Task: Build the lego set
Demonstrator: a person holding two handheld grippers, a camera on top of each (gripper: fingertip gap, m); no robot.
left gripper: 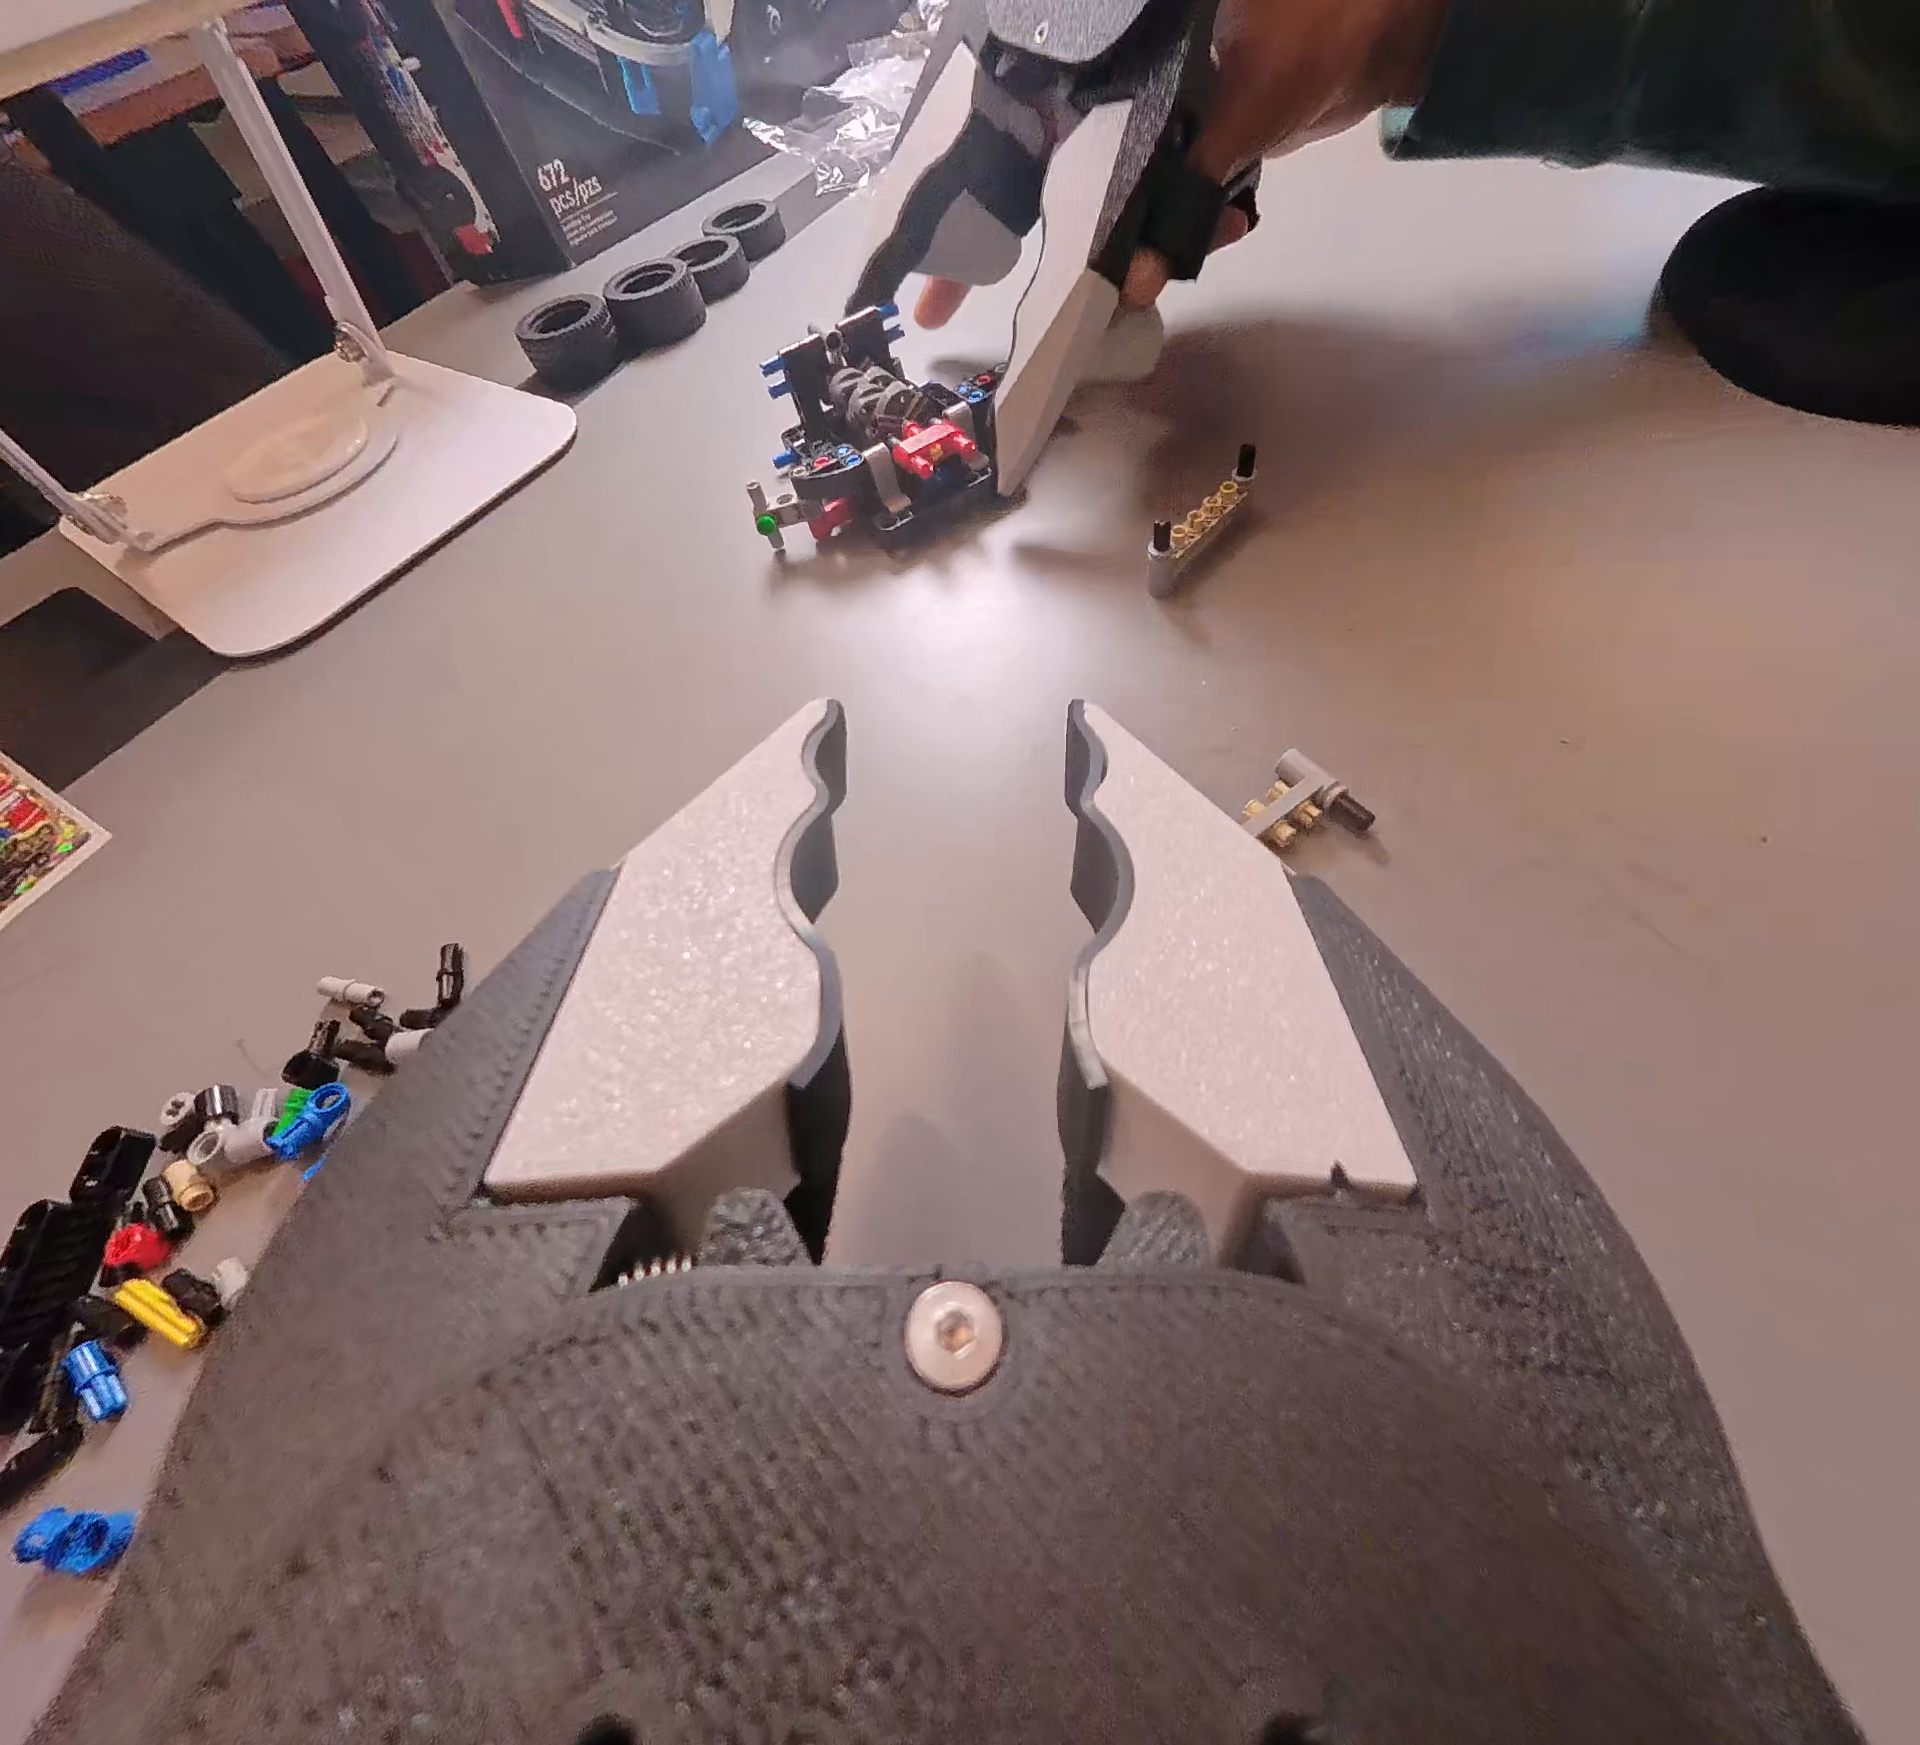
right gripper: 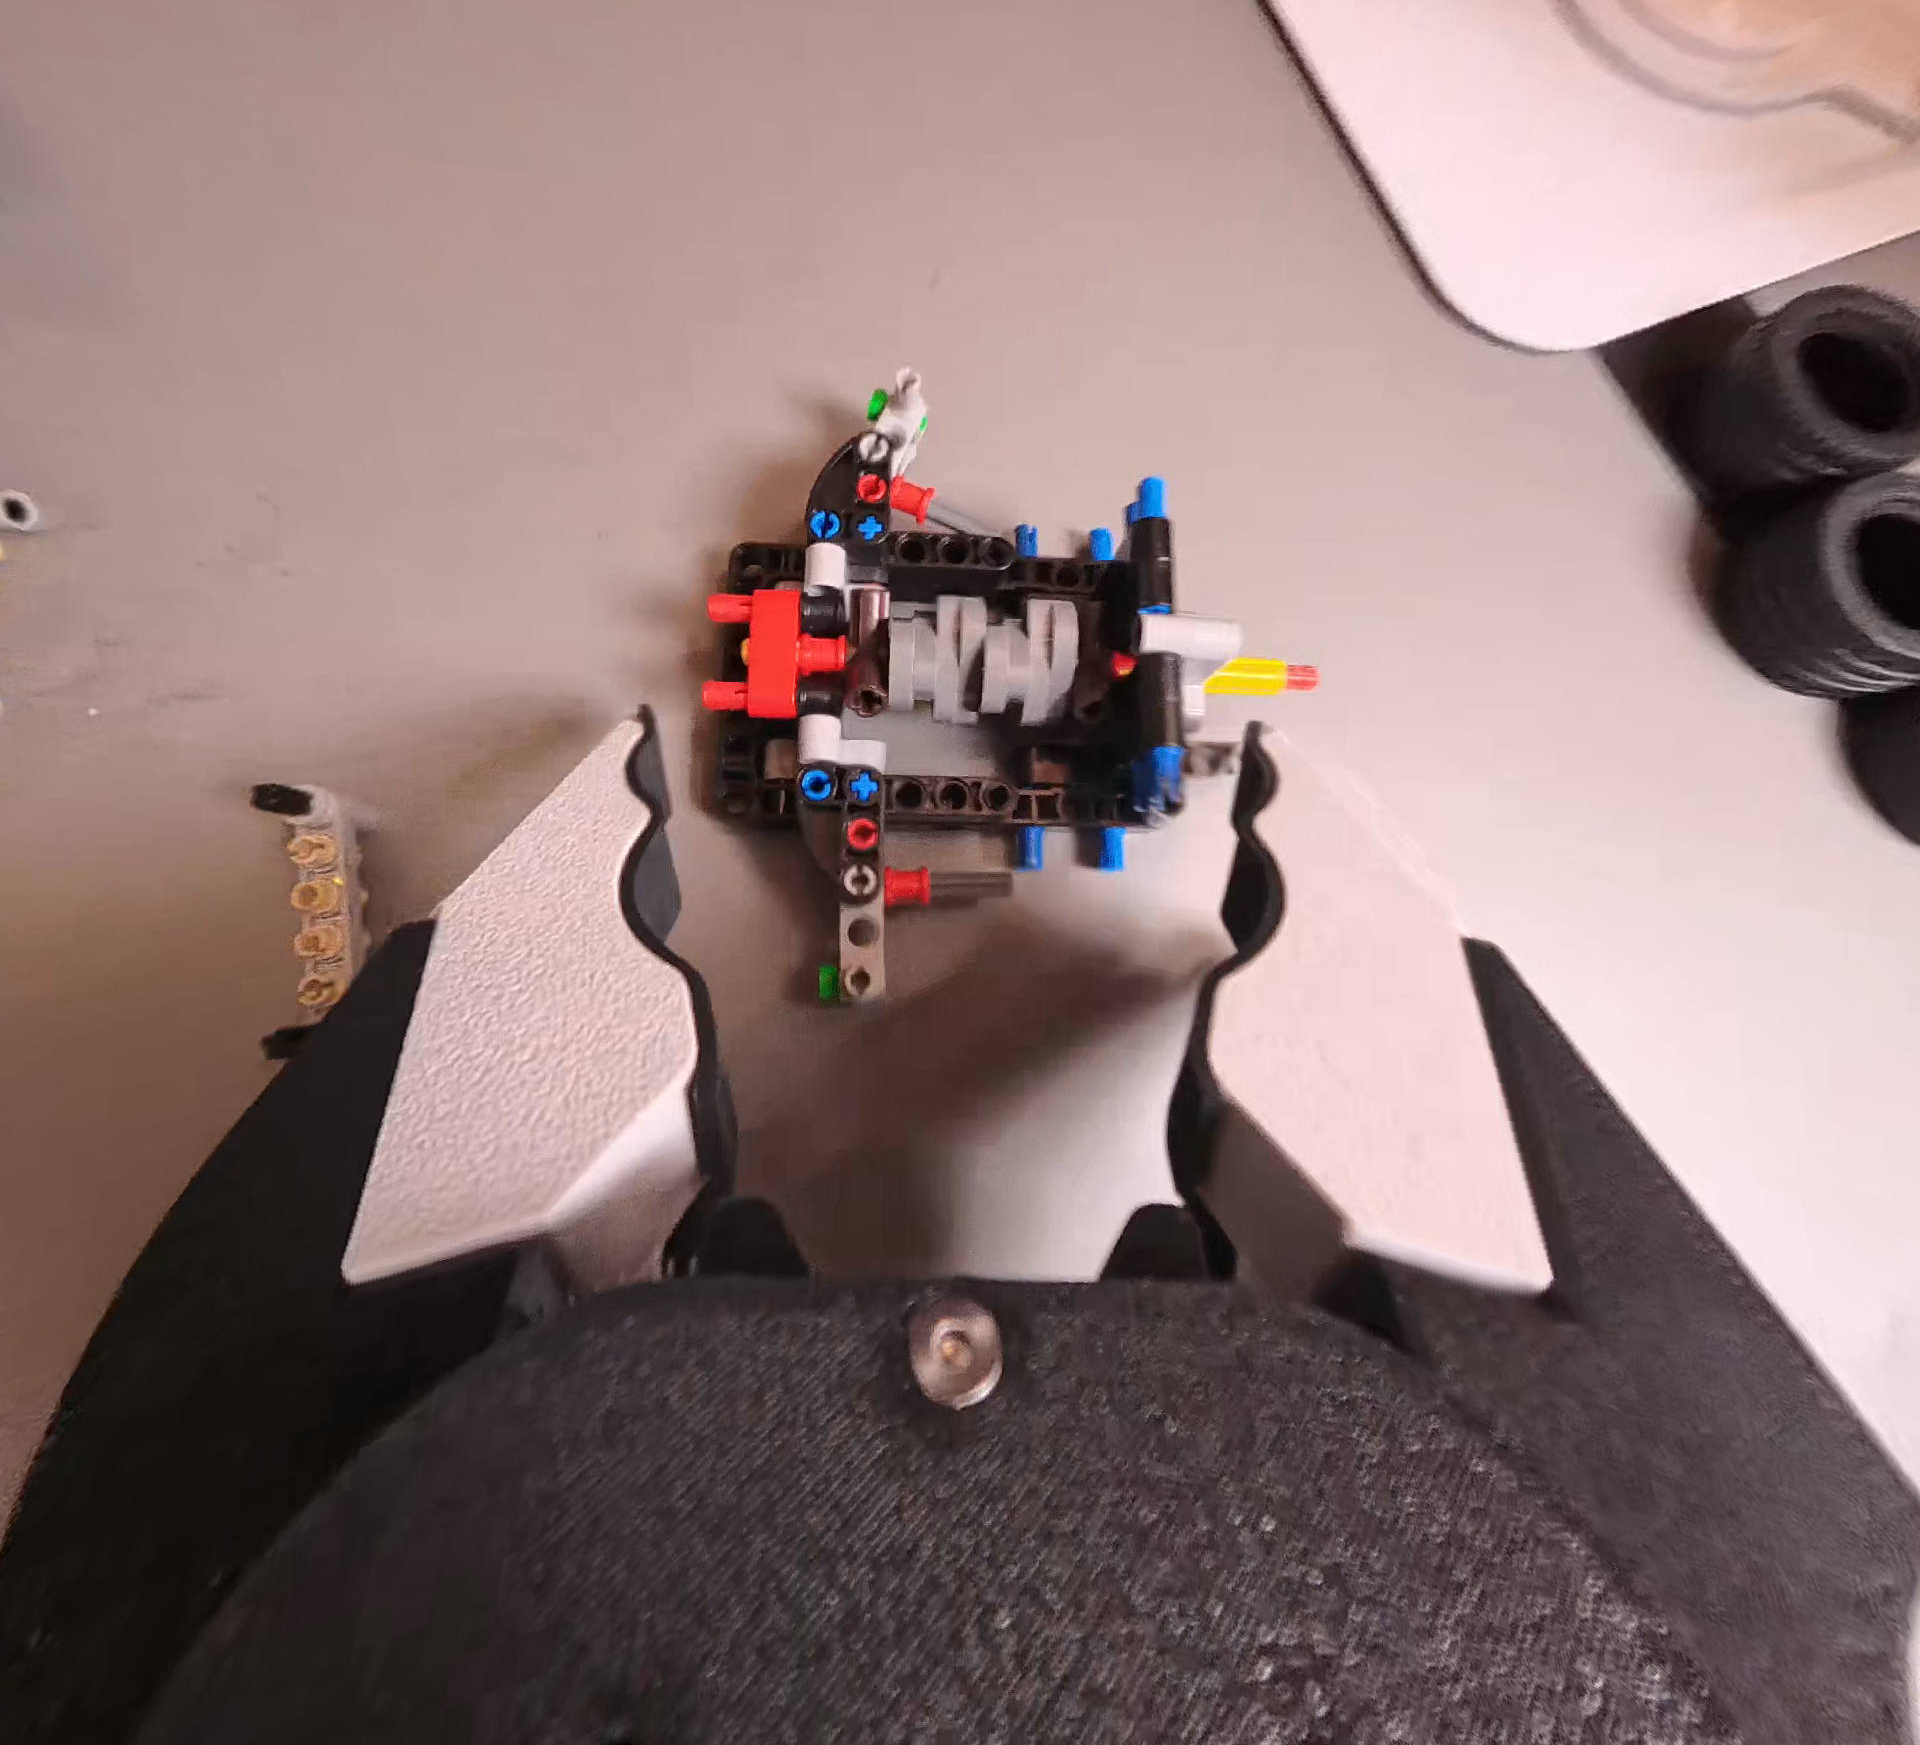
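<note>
A partly built lego assembly (left gripper: 883,438), a black frame with grey gears, red and blue pins, sits on the grey table (left gripper: 1455,760). My right gripper (right gripper: 948,729) is open wide and hovers over it, its fingers on either side of the assembly (right gripper: 935,667) but apart from it. The right gripper also shows in the left wrist view (left gripper: 935,386), held by a gloved hand. My left gripper (left gripper: 956,708) is open and empty, low over bare table, well short of the assembly. A grey beam with tan pins (left gripper: 1205,521) lies right of the assembly and shows in the right wrist view (right gripper: 317,906).
A pile of small loose parts (left gripper: 156,1207) lies at the left. Another small grey piece with pins (left gripper: 1304,796) lies beside my left gripper's right finger. Several black tyres (left gripper: 655,298), the set's box (left gripper: 582,33) and a white stand base (left gripper: 312,490) are behind.
</note>
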